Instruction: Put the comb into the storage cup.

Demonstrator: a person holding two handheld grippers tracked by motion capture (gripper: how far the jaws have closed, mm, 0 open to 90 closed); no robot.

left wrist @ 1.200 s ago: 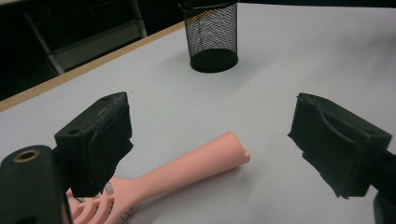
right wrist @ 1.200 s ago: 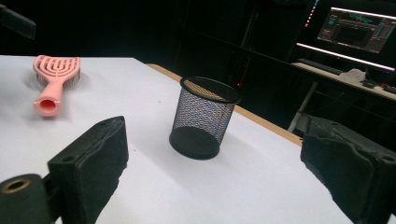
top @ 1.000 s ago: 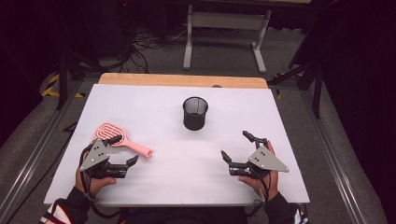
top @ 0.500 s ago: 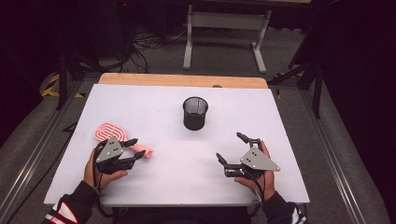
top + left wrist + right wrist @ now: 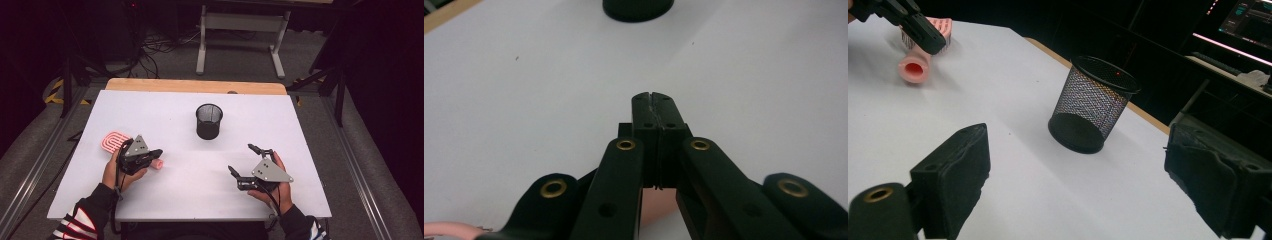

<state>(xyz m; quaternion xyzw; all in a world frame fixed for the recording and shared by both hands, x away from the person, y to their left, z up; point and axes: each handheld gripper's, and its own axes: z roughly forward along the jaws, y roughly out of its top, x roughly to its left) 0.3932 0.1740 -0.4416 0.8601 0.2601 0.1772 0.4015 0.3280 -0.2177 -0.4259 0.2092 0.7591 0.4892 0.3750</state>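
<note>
At the left of the high view, the left tool [image 5: 150, 156] sits over the handle of the pink slotted spatula [image 5: 113, 140] on the white tabletop [image 5: 200, 165], jaws pressed together with nothing visibly between them. The right tool [image 5: 245, 162], lower right, is wide open and empty. The black mesh cup [image 5: 208, 121] stands upright at centre.

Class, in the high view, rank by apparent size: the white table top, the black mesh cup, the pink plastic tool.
1. White table top.
2. Black mesh cup.
3. Pink plastic tool, partly hidden under the left gripper, so unsure against the cup.
</note>
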